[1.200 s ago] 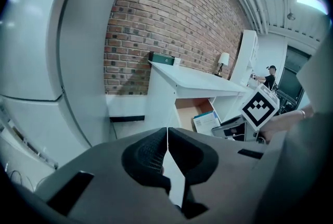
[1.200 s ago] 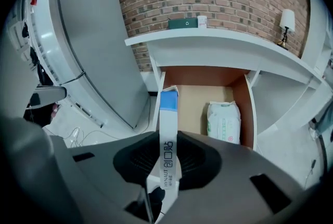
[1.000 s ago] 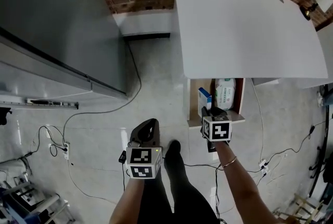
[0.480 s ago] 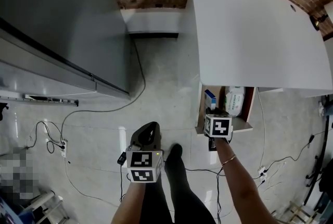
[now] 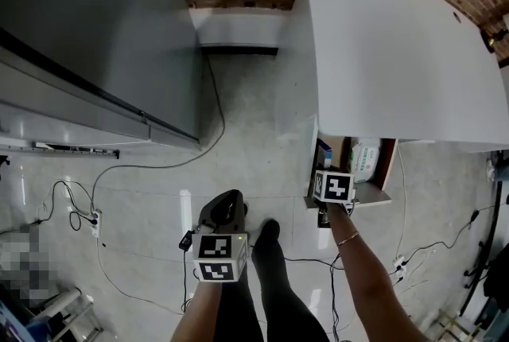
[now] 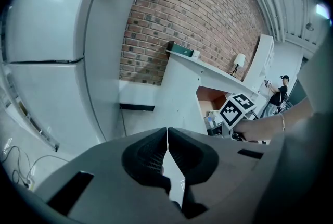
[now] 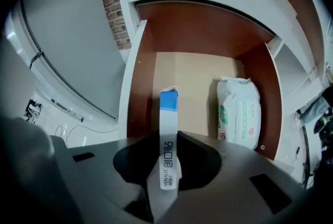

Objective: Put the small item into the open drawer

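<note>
While we hold the right gripper (image 7: 165,163) before the open drawer (image 7: 136,82) at mid-frame, its fingers (image 7: 136,163) pinch a slim white-and-blue box (image 7: 168,124) by its near end, at a narrow gap. The box stands on edge, its blue tip pointing over the drawer floor, left of a white pack (image 7: 238,111) lying inside. In the head view, the drawer juts from under the white surface (image 5: 398,54) at right. Our left gripper (image 6: 167,150), bottom centre, has its fingers (image 6: 148,155) pressed together on nothing.

right hand-held gripper (image 5: 324,172): at drawer (image 5: 387,162) | left hand-held gripper (image 5: 229,200): over floor (image 5: 262,118)
</note>
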